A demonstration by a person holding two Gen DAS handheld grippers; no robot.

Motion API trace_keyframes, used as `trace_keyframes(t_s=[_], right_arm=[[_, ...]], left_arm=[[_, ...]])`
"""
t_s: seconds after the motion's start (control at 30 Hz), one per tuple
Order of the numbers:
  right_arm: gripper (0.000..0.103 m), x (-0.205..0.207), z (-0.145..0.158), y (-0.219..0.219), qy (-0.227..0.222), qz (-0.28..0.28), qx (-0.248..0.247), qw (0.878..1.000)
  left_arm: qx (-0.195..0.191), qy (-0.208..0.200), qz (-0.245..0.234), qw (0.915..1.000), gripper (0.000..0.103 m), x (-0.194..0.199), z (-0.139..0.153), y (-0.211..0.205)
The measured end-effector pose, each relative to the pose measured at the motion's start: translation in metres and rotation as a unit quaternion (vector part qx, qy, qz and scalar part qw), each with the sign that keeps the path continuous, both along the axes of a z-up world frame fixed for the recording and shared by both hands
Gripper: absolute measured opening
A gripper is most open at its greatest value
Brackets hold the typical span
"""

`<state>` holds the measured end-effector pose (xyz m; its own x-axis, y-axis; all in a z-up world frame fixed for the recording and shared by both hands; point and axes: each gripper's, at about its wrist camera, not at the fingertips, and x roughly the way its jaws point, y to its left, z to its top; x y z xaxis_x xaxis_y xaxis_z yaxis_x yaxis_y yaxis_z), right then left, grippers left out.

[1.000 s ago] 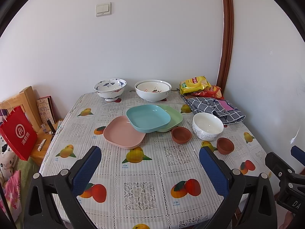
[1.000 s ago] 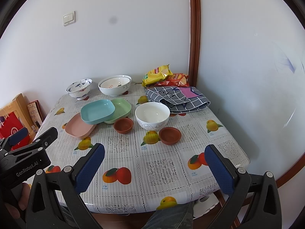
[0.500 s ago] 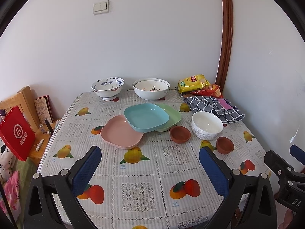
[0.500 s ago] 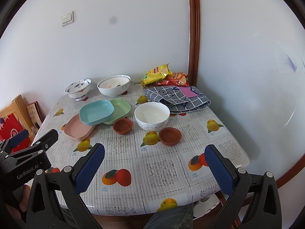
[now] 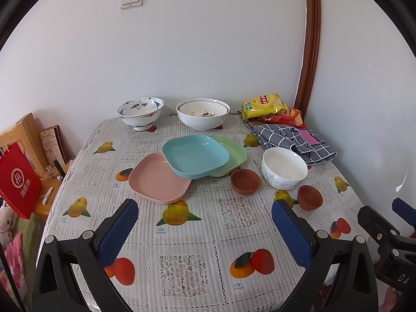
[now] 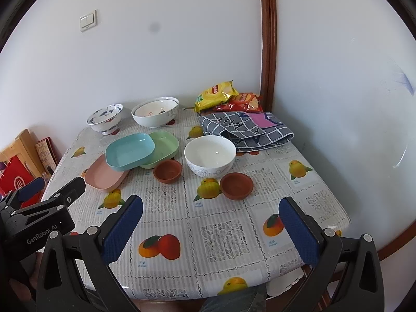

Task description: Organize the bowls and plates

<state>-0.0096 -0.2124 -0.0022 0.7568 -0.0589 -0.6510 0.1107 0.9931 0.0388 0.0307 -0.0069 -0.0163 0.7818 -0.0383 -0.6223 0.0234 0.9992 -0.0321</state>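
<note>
1. The table [image 5: 208, 234] has a cloth with fruit pictures on it and stands in a corner against white walls.
2. The left gripper [image 5: 205, 231] hangs over the near edge of the table. Its two blue fingers are spread wide and hold nothing.
3. The right gripper [image 6: 212, 230] hangs over the near edge too. Its blue fingers are also wide apart and hold nothing.
4. A gray checked cloth [image 5: 293, 140] lies folded at the far right of the table.
5. Three plates sit in the middle and overlap. The blue plate [image 5: 195, 156] is on top, with one side on the pink plate [image 5: 153, 182] and the other on the green plate [image 5: 234, 153].
6. A big white bowl with pictures inside [image 5: 203, 113] stands at the back by the wall.
7. A blue and white bowl [image 5: 140, 112] stands just to its left.
8. A plain white bowl [image 5: 284, 167] sits to the right of the plates.
9. A yellow snack bag [image 5: 262, 104] and a red snack bag [image 5: 291, 115] lie in the far right corner.
10. One small brown bowl [image 5: 245, 181] sits between the plates and the white bowl.
11. Another small brown bowl [image 5: 310, 197] sits nearer, just beside the white bowl.
</note>
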Motion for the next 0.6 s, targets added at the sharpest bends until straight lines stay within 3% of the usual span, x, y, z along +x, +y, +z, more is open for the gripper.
trace_keyframes(t_s=[0.6], right_arm=[[0.103, 0.061, -0.007, 0.011, 0.016, 0.005, 0.015, 1.000]], left_arm=[[-0.003, 0.042, 0.012, 0.9990, 0.103, 0.066, -0.007, 0.020]])
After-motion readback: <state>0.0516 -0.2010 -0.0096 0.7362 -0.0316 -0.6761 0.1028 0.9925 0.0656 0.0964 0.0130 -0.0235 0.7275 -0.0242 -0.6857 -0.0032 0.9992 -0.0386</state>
